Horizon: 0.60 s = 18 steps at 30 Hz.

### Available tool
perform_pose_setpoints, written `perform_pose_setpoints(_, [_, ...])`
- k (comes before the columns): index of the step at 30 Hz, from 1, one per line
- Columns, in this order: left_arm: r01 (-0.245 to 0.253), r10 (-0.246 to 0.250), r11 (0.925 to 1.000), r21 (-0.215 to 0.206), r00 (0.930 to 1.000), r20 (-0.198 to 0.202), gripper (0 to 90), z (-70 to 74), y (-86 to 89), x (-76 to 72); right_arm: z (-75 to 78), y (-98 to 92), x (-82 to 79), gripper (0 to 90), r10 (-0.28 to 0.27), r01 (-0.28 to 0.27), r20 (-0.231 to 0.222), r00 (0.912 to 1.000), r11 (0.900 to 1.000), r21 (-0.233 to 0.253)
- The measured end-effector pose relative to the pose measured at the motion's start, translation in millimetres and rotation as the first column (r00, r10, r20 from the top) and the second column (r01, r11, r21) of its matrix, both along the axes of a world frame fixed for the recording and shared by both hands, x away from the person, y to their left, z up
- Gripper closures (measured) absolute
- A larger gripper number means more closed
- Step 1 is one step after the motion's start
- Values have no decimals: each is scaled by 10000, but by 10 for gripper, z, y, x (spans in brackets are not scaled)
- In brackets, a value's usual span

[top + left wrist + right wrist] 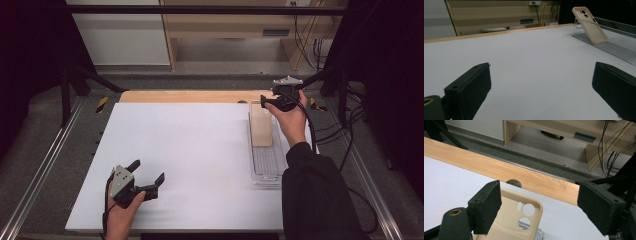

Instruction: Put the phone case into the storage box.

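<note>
Left gripper (148,176): held low at about 7 o'clock in the high view, jaws spread wide, pointing toward 2 o'clock; left hand (121,216) grips it from below. Right gripper (266,100): held at about 1 o'clock, jaws wide apart, pointing toward 9 o'clock; right hand (292,120) wraps its body, the dark-sleeved forearm (312,195) extended from 5 o'clock.

1. A matt, smooth beige plastic or rubbery finish is being shown by the phone case (511,220).
2. A clear, glossy, ribbed plastic is being shown by the stand (267,165) at 3 o'clock on the table.
3. A matt white sheet (185,160) is being seen over the grained wooden table edge (499,173).
4. Rough, matt black padding is being displayed on the right gripper (539,207) and left gripper (541,87).
</note>
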<state>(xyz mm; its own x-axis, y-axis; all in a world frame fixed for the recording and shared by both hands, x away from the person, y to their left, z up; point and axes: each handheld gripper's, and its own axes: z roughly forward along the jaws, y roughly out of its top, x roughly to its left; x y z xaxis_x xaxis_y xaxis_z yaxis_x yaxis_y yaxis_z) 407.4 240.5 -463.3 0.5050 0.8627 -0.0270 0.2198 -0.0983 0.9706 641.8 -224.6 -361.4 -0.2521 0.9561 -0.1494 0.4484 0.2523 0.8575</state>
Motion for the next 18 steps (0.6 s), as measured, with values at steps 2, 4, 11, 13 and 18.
perform_pose_setpoints(2, [4,-4,10000,5,10000,7,20,-1,-2,0,4,8,-5,181,9,-9,-31,10000,10000,-21])
perform_pose_setpoints(4, [17,-17,10000,20,10000,20,20,-1,-3,1,10,11,-9,174,40,-40,-40,10000,10000,-30])
perform_pose_setpoints(11, [17,-17,10000,58,10000,3,20,1,-2,-2,34,4,-26,148,45,-45,-122,9999,10000,9])
perform_pose_setpoints(13, [26,-26,10000,67,10000,16,20,0,-3,-1,42,1,-31,131,-20,21,-195,9998,10000,80])
perform_pose_setpoints(18, [27,-27,9999,110,10000,22,20,-1,-5,0,60,-15,-43,112,-54,56,-224,9997,9999,84])
